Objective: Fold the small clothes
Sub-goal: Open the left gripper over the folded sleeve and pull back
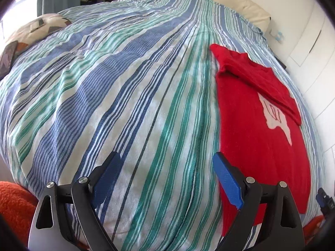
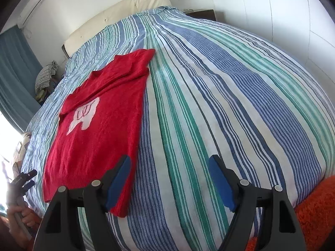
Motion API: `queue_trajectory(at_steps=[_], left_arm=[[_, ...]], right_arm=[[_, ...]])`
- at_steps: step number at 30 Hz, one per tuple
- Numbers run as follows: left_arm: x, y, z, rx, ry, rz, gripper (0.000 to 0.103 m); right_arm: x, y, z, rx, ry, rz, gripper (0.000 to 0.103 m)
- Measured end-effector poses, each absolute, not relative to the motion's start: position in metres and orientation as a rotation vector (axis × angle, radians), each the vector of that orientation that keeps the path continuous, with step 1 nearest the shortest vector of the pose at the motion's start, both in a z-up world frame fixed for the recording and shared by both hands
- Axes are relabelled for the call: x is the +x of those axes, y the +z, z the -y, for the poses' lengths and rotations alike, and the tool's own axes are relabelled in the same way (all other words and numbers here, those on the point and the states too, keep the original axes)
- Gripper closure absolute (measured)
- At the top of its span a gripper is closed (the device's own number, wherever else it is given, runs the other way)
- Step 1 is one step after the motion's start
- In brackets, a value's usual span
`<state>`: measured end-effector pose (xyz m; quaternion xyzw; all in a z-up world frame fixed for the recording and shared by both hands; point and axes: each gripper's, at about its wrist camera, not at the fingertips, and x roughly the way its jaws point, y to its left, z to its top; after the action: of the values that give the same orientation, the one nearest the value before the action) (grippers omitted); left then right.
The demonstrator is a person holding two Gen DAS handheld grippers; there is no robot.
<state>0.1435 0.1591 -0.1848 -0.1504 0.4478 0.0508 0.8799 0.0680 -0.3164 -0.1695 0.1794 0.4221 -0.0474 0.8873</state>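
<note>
A red sweater [image 1: 261, 129] lies on the striped bedspread [image 1: 125, 104], one sleeve folded across. Left gripper [image 1: 167, 179] and right gripper [image 2: 169, 179] hover spread, empty; bare bedspread lies at twelve o'clock of each.

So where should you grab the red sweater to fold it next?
Probably the bottom hem of the red sweater: it lies flat on the striped bedspread nearest both open grippers, right gripper and left gripper. Come from the near edge and pinch each hem corner, since one sleeve is already folded across.
</note>
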Motion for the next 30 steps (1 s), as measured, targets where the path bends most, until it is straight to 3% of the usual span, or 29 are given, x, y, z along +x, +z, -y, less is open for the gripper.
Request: queue_trajectory(at_steps=[30], left_arm=[[0.135,-0.178,-0.154,-0.279,0.132,-0.902,0.012]], right_arm=[[0.062,-0.171,0.330,0.418,-0.118,-0.871,0.027]])
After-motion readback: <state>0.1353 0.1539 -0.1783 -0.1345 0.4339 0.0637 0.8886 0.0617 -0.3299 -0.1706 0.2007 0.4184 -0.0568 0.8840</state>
